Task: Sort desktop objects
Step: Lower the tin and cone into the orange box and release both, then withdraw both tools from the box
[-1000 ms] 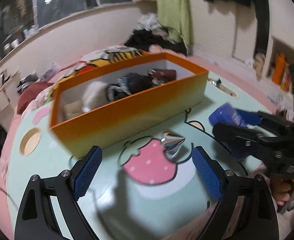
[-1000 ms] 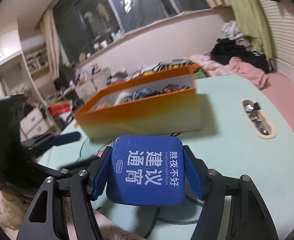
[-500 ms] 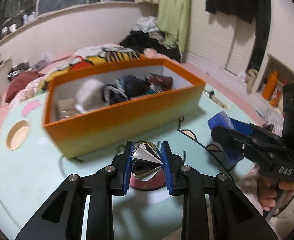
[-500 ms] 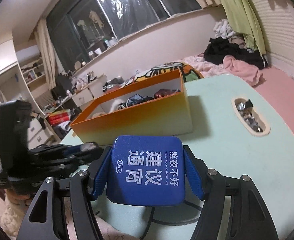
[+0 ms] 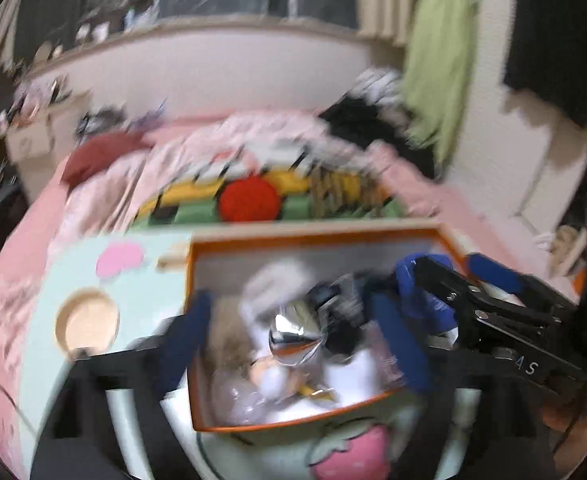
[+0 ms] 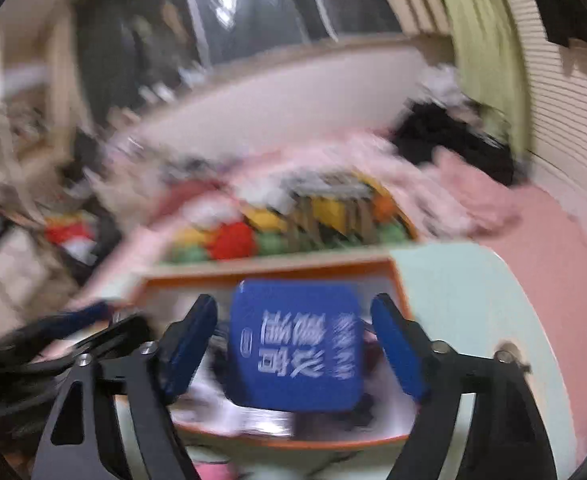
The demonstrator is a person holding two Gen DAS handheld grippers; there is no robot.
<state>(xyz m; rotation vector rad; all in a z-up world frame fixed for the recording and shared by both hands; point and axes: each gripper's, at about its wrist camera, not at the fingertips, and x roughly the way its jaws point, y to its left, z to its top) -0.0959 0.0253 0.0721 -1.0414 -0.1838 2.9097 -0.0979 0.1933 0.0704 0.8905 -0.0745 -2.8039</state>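
Both views are blurred by motion. My left gripper [image 5: 293,340] is open above the orange box [image 5: 191,280], and the shiny silver cone [image 5: 295,344] sits loose between its spread fingers, over the box's contents. My right gripper [image 6: 293,340] is open over the same orange box [image 6: 269,274]; the blue packet with white lettering [image 6: 297,344] is free between its fingers, clear of both pads. The right gripper also shows in the left wrist view [image 5: 493,312] at the box's right end.
The box holds several small items and stands on a mint-green table [image 5: 41,320] with a round cup hole [image 5: 87,322] and a pink strawberry print [image 5: 353,460]. A bed with pink bedding [image 5: 197,148] and clothes lies beyond. Pink floor [image 6: 565,280] is to the right.
Both grippers moved forward over the orange box and opened. The silver cone and the blue packet, gripped half a second ago, are now released over the box.
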